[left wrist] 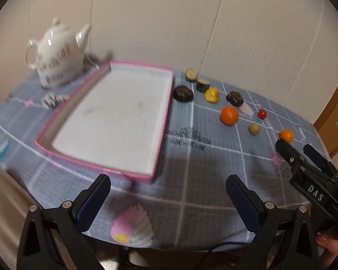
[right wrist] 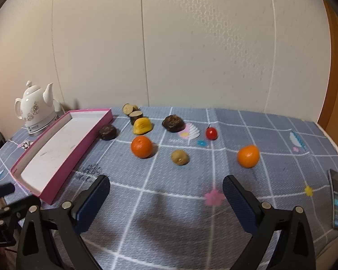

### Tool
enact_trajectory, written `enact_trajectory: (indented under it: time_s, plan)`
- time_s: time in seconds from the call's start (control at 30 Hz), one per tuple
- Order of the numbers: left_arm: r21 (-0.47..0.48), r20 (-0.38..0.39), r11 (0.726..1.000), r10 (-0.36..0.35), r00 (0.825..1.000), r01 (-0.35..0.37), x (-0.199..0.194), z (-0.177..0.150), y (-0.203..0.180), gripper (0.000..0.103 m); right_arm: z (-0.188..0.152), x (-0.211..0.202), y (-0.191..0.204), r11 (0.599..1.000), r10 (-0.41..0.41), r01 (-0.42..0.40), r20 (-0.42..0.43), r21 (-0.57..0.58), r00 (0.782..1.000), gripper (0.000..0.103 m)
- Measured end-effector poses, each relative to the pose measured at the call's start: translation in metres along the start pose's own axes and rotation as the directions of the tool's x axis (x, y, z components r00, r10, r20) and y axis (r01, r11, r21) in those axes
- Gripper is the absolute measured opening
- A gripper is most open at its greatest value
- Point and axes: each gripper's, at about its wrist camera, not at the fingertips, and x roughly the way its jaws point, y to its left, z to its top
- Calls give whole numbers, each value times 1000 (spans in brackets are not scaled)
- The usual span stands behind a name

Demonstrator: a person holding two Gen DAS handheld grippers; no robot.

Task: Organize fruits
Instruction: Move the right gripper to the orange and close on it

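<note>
While I hold my right tool (right wrist: 166, 196) and left tool (left wrist: 168, 194) wide open and empty above the tabletop (right wrist: 169, 213), the fruits lie loose right of the pink tray (right wrist: 63, 144): two oranges (right wrist: 141, 146), a kiwi (right wrist: 180, 157), a cherry tomato (right wrist: 211, 133), none inside the tray.

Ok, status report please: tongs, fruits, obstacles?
Left tongs open, right tongs open, both empty. Fruits loose on cloth, pink tray empty. Nothing blocking.
</note>
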Motion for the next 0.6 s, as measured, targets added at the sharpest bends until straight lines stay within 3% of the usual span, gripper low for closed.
enact_trajectory:
  time_s: [0.3,0.4,0.6]
  plan:
    - [23,38,997,-74,997,73,-9,-1,-11,103,17,5,-41,995,-35,35,-2,97,999,96]
    - [30,31,994,-109,994,109,-7,0,-14,103,21,8,-49,993,-83,82,5,89,997,96]
    - [74,38,989,-130,991,127,-2,5,-20,103,34,33,-70,996,-89,91,-135,11,987,96]
